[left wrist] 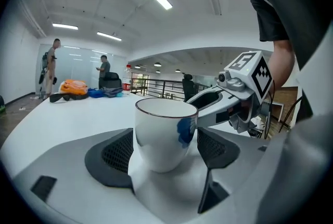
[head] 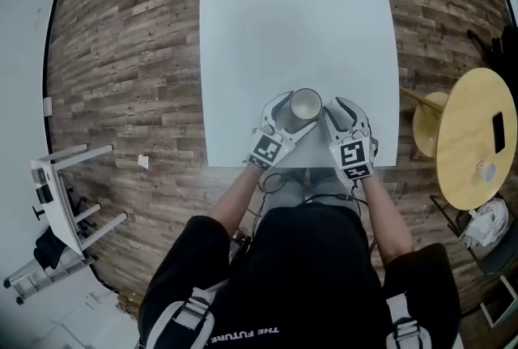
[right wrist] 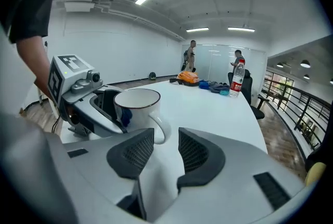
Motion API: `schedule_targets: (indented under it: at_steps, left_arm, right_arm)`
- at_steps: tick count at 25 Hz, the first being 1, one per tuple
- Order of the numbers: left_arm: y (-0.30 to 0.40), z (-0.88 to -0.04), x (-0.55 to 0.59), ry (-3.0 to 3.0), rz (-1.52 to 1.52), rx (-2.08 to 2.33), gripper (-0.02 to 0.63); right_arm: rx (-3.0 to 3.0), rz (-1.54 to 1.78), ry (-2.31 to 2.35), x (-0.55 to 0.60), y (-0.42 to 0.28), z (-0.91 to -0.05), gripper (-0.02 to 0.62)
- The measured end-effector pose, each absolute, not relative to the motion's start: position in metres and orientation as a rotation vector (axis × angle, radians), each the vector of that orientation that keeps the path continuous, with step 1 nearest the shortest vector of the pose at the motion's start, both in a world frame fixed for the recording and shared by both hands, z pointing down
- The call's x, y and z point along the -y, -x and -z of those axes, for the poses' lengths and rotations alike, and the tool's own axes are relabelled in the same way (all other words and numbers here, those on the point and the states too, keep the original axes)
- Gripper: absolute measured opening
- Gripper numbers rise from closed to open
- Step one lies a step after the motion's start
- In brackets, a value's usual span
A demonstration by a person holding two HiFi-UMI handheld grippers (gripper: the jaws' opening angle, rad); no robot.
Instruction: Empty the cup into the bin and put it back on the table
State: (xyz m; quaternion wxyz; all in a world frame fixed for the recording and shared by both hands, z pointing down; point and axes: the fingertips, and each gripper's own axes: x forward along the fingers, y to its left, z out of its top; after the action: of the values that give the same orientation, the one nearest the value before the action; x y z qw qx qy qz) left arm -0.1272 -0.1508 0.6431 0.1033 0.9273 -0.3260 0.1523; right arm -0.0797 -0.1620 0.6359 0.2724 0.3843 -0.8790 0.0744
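- Left tongs (left wrist: 164,150) stand with jaws apart, one pad on each side of the cup (head: 306,105). Both pads sit close to its wall, but we see neither of them pressing.
- Right tongs (right wrist: 165,145) also stand with jaws apart and nothing between the pads.
- We find the cup on the table (head: 299,31), near the edge closest to us and between the two tongs. It stands upright with its mouth up, so its long axis runs straight up from the tabletop.
- From the left tongs the cup lies dead ahead, already inside the gap. We judge this hand the nearer one; it only has to close to take the cup by its body.
- From the right tongs the cup lies ahead and a little to the left. Its handle (right wrist: 158,132) turns toward these jaws and sits just beyond the pad tips, outside the gap.
- We think the coming move turns on that fit: the left pads straddle the widest part of the round wall. A squeeze off centre could slide the cup or tip it toward the right tongs.
- We see the bin in none of our views, so we cannot say which way the carry goes.
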Motion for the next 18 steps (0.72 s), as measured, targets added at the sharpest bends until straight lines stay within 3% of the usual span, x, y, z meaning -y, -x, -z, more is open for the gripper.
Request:
schedule_targets:
  at_steps: [4,6,11,18]
  left_arm:
    - [0.123,-0.645,0.156,-2.759,-0.45,0.908,0.376]
    - [0.124,-0.646,0.159,-2.755,-0.452,0.893,0.376]
    - [0.13,-0.64,0.159,-2.709,-0.404,0.876,0.374]
    - [0.112,-0.549,0.154,-2.802,-0.308,0.771,0.374]
  right_arm:
    - [2.393,-0.195,-1.024,0.172,0.088,-0.645,0.132]
    - [2.417,-0.233,-0.995,0.175,0.093,-0.648,0.075]
    - [2.442,-0.262,-1.028,0.176,0.099,-0.635,0.066]
    - [2.517,-0.144,-1.275,0.169,0.078,-0.538,0.066]
